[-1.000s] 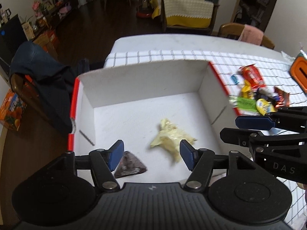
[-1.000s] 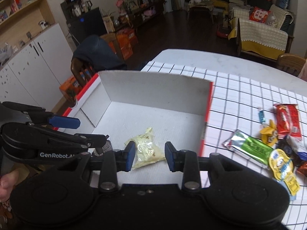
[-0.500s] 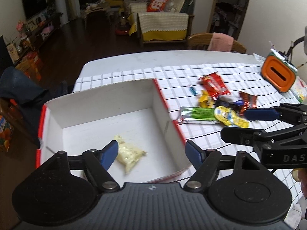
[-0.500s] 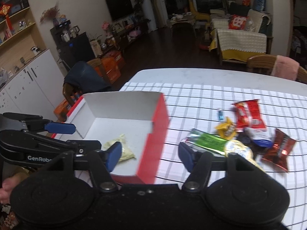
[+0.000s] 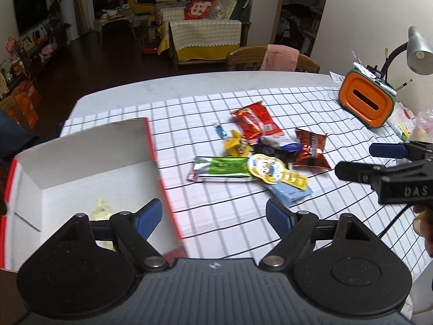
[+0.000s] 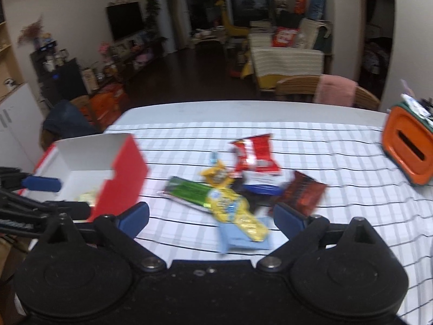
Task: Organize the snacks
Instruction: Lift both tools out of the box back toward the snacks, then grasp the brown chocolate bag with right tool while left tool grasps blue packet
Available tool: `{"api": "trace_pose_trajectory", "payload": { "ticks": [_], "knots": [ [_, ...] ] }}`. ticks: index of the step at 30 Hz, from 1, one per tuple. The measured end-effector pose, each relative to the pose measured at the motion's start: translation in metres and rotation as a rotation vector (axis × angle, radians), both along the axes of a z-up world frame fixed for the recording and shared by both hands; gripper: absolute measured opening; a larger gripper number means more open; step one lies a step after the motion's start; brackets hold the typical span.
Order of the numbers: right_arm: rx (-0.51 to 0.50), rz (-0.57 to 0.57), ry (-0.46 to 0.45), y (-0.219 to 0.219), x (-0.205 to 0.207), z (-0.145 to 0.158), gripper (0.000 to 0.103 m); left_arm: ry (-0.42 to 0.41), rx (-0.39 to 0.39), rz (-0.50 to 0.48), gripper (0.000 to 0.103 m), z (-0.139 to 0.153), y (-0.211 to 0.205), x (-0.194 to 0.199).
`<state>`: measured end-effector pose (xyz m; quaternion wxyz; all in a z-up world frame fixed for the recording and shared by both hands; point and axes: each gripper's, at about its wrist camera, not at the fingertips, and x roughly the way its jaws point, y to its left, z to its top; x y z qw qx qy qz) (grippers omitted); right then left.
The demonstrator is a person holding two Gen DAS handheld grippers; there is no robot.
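Observation:
A red-and-white box (image 5: 89,146) stands at the table's left, also in the right wrist view (image 6: 121,168). A pale yellow packet (image 5: 100,208) lies inside it. A pile of snacks lies to its right: a green bar (image 5: 222,168), a red bag (image 5: 255,123), a dark red packet (image 5: 311,149), a yellow round-topped packet (image 5: 270,169) and a blue packet (image 5: 291,193). My left gripper (image 5: 213,215) is open and empty over the box's right wall. My right gripper (image 6: 211,220) is open and empty above the near edge of the pile (image 6: 230,203).
An orange holder (image 5: 365,105) with pens stands at the table's far right beside a desk lamp (image 5: 418,51). A wooden chair (image 5: 270,59) with a pink cloth is behind the table. The checked tablecloth (image 5: 230,216) covers the near table.
Both grippers have swung right, from above the box to the snack pile, and both have opened wider. The yellow packet stays in the box.

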<state>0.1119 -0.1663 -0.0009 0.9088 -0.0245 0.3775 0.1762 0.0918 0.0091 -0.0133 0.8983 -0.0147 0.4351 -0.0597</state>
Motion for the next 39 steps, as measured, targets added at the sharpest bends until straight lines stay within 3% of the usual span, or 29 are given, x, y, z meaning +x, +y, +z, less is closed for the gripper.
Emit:
{"api": "trace_pose_trajectory", "payload": {
  "ticks": [13, 24, 33, 39],
  "knots": [
    [-0.066, -0.116, 0.051, -0.066, 0.066, -0.046, 0.098, 0.064, -0.007, 0.015, 0.084, -0.034, -0.061, 0.026],
    [-0.109, -0.109, 0.135, -0.072, 0.125, -0.101, 0.089, 0.105, 0.047, -0.044, 0.084, -0.068, -0.100, 0.049],
    [-0.114, -0.081, 0.192, -0.069, 0.155, -0.127, 0.086, 0.180, 0.023, -0.078, 0.084, -0.095, -0.114, 0.077],
    [-0.097, -0.054, 0.214, -0.070, 0.163, -0.136, 0.083, 0.197, 0.046, -0.152, 0.084, -0.111, -0.125, 0.092]
  ]
}}
